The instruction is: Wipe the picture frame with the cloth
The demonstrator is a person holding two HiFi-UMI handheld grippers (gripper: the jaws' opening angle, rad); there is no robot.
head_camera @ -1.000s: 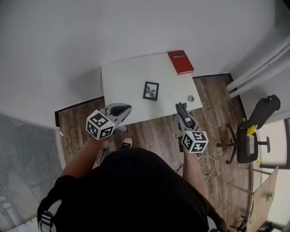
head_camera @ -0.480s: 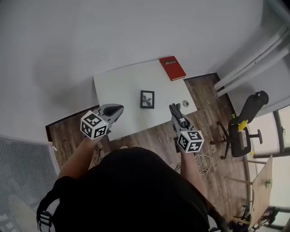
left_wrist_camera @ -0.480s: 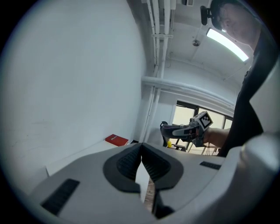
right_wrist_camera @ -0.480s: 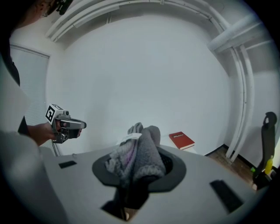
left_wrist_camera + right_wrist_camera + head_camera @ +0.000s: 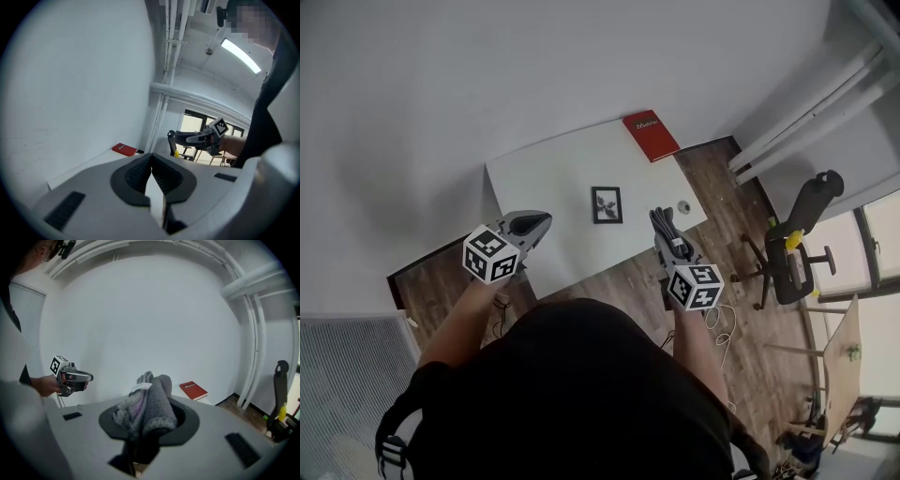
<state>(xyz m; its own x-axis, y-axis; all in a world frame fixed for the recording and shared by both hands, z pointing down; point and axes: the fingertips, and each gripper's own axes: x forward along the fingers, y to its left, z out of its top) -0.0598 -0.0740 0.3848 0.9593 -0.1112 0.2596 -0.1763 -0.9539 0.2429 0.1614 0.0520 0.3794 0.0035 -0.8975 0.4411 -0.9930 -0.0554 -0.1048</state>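
Head view is showing a person standing at a white surface point(image 5: 534, 169), with the picture frame point(image 5: 606, 203) lying near the middle of it, apart from both tools. The right hand-held gripper point(image 5: 666, 230) is pinching a bunched-up grey cloth point(image 5: 152, 408) and hanging over the near right edge of the surface. The left hand-held gripper point(image 5: 540, 221) is hovering over the near left edge, jaws pressed together with nothing between them. A red book point(image 5: 651, 134) is sitting at the far right corner, and a small round object point(image 5: 683, 206) is lying just right of the frame.
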